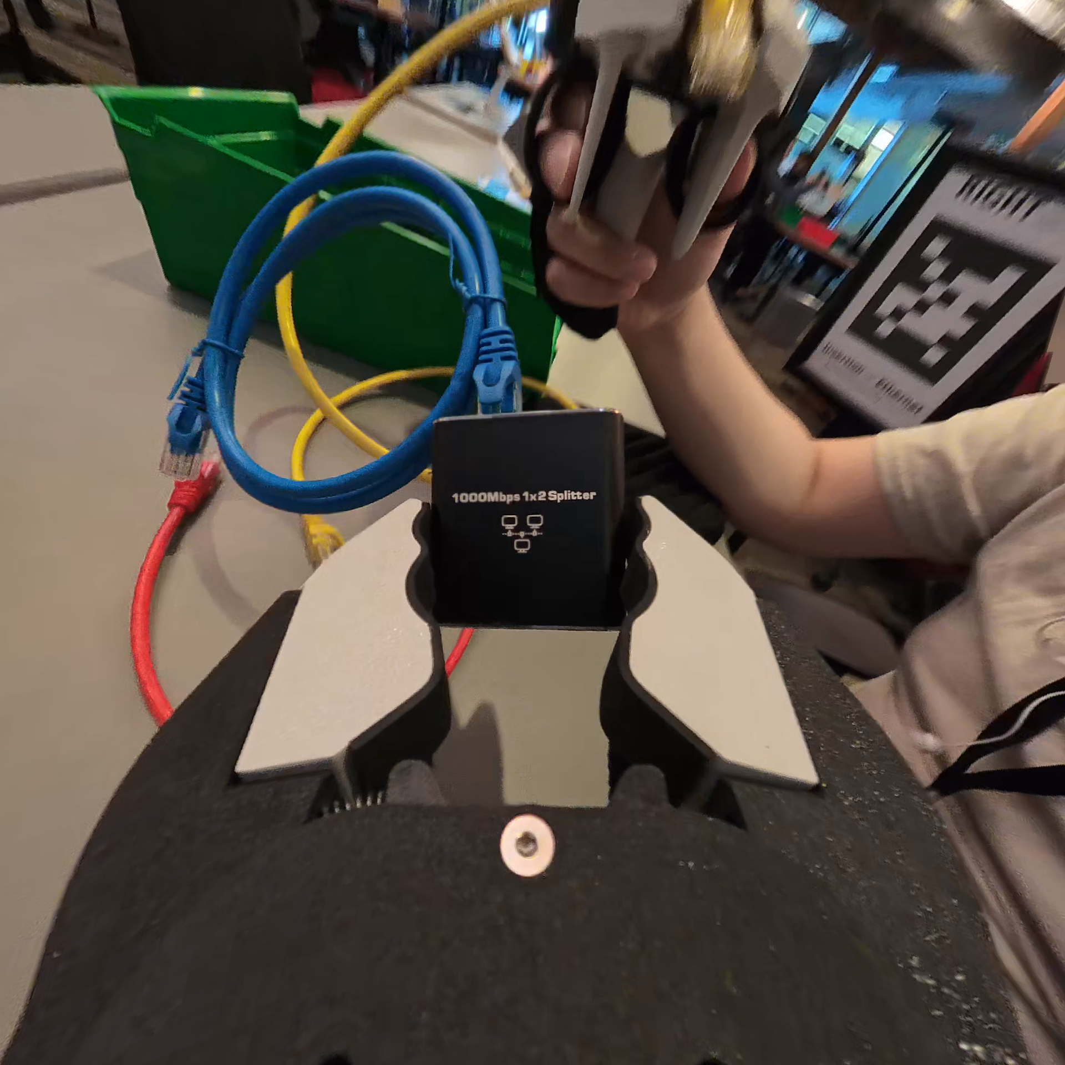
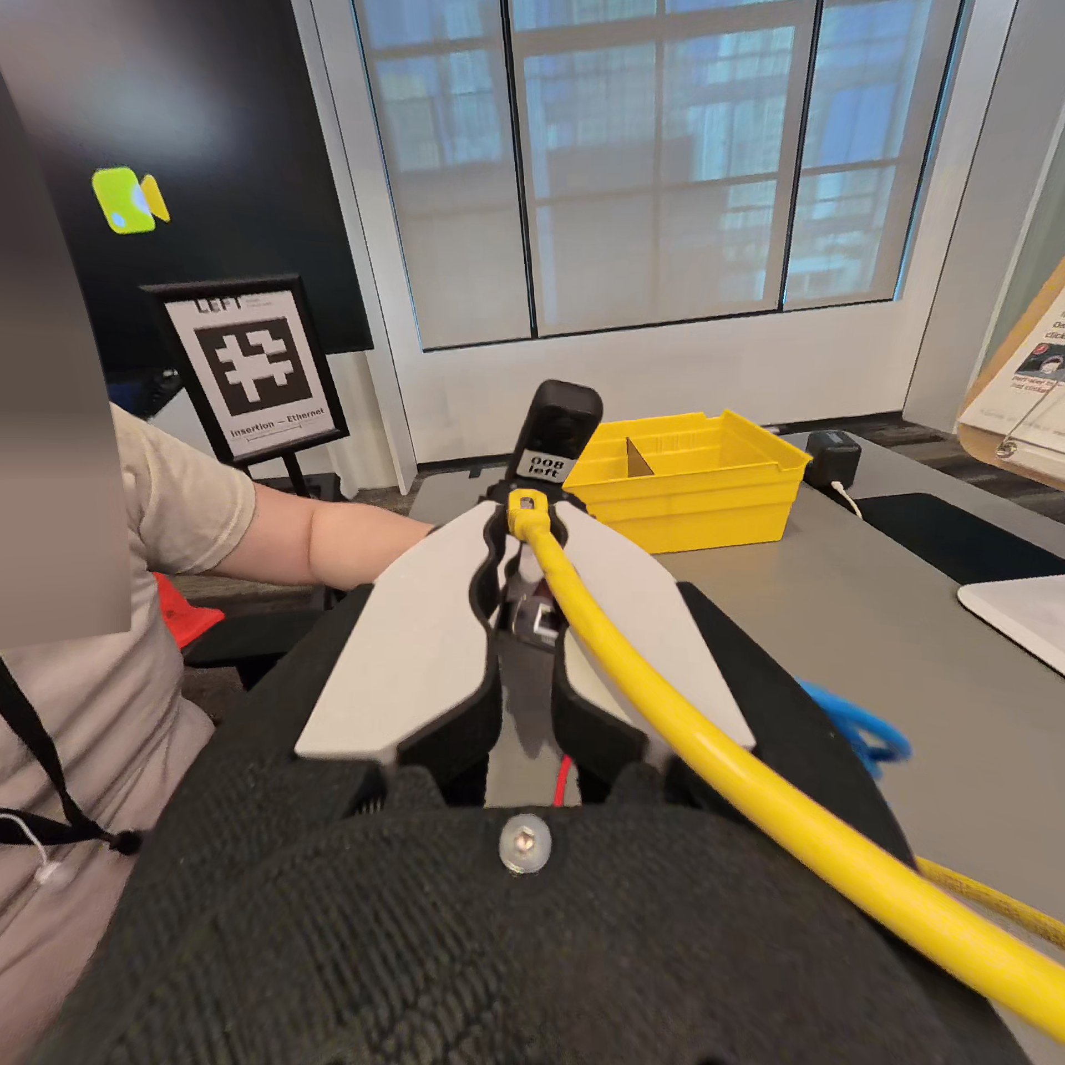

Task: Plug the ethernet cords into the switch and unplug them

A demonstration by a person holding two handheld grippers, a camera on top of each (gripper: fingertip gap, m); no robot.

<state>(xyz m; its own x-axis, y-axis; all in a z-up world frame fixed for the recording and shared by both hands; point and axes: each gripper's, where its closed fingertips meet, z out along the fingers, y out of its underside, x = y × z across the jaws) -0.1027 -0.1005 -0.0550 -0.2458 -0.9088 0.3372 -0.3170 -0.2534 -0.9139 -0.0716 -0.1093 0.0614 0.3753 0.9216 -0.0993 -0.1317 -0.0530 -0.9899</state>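
Ethernet switch (image 1: 527, 518), a small black box, is clamped between the pads of the left gripper (image 1: 527, 553), a blue cord (image 1: 346, 346) plugged into its far end. A yellow cord (image 2: 634, 651) is pinched by its plug at the tips of the right gripper (image 2: 527, 513), trailing back over the right finger.

A big window (image 2: 663, 167) with dark bars and a grid of panes lets in soft blue daylight. White wall panels (image 2: 634, 380) run below it. A dark wall (image 2: 242, 173) stands beside the window. The flat grey table top (image 2: 835, 622) is smooth, and dark carpet (image 2: 945, 438) covers the floor behind it.
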